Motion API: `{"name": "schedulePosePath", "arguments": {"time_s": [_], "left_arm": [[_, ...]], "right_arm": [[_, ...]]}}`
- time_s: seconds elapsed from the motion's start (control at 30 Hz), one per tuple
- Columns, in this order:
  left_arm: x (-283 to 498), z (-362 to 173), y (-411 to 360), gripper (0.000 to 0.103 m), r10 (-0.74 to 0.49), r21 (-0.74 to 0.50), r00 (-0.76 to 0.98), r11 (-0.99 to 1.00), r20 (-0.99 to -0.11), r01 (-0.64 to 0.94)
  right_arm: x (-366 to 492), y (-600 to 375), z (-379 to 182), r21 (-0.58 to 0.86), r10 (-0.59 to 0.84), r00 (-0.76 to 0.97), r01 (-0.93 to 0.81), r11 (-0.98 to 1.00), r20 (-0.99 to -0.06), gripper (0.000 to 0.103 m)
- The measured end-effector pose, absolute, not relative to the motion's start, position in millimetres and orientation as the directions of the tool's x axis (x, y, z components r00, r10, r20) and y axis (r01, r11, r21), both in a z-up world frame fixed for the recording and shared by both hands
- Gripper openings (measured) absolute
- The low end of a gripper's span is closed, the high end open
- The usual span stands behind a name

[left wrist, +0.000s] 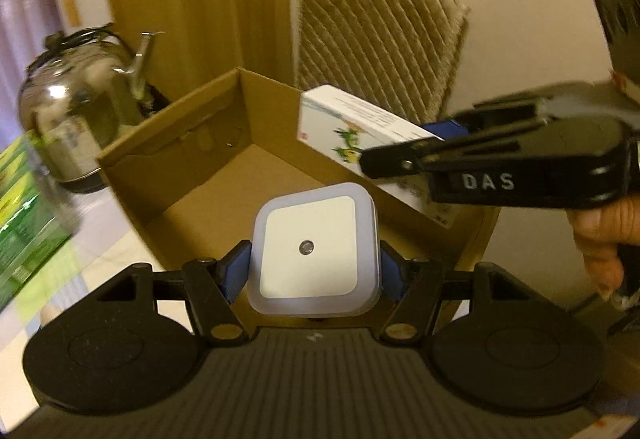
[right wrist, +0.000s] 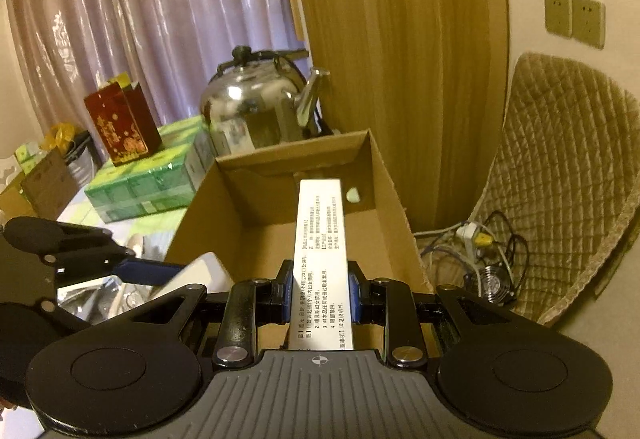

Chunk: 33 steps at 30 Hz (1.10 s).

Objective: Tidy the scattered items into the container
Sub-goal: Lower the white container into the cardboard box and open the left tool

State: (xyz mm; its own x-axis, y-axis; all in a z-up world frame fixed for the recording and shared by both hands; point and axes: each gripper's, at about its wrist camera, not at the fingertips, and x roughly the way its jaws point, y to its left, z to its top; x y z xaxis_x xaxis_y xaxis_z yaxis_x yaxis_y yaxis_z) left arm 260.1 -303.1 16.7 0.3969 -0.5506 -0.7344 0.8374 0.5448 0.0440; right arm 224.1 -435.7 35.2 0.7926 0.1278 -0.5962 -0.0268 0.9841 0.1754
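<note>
My left gripper (left wrist: 314,267) is shut on a white square night light (left wrist: 312,253), held just above the near rim of an open cardboard box (left wrist: 168,135). My right gripper (left wrist: 400,155) comes in from the right, shut on a long white medicine carton (left wrist: 360,127) that hangs over the box's right side. In the right wrist view the right gripper (right wrist: 320,291) clamps that medicine carton (right wrist: 320,239), which points into the cardboard box (right wrist: 384,191). The left gripper (right wrist: 172,273) with the night light (right wrist: 196,271) shows at the left. A small pale object (right wrist: 353,195) lies near the box's far wall.
A steel kettle (left wrist: 80,111) stands behind the box on the left, with green packaged boxes (right wrist: 144,179) and a red carton (right wrist: 122,125) beside it. A quilted chair (left wrist: 380,47) stands behind. Cables and a power strip (right wrist: 476,239) lie on the floor at the right.
</note>
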Motion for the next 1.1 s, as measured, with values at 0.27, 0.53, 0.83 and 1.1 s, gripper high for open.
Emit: {"name": "schedulePosePath", "arguments": {"time_s": [0.27,0.53,0.83,1.1], "left_arm": [[265.7,-8.3,-313.1,0.061,-0.518,0.115,0.36,0.445,-0.776,0.888],[269.9,-17.2,-319.4,0.061,-0.485,0.138,0.332,0.392,-0.809,0.91],[274.4,-19.5,-317.9,0.061,-0.475,0.14,0.344,0.413,-0.81,0.9],[267.9,7.0,-299.3,0.061,-0.517,0.145,0.388,0.448,-0.763,0.882]], "right_arm": [[236.8,-437.1,14.0,0.164,0.134,0.75,-0.035,0.986,-0.647,0.023],[247.4,-437.5,4.3,0.168,0.144,0.714,-0.037,0.985,-0.685,0.023],[249.0,-435.6,2.0,0.179,0.151,0.705,-0.035,0.983,-0.692,0.023],[246.6,-431.3,6.6,0.192,0.165,0.705,-0.042,0.98,-0.69,0.023]]}}
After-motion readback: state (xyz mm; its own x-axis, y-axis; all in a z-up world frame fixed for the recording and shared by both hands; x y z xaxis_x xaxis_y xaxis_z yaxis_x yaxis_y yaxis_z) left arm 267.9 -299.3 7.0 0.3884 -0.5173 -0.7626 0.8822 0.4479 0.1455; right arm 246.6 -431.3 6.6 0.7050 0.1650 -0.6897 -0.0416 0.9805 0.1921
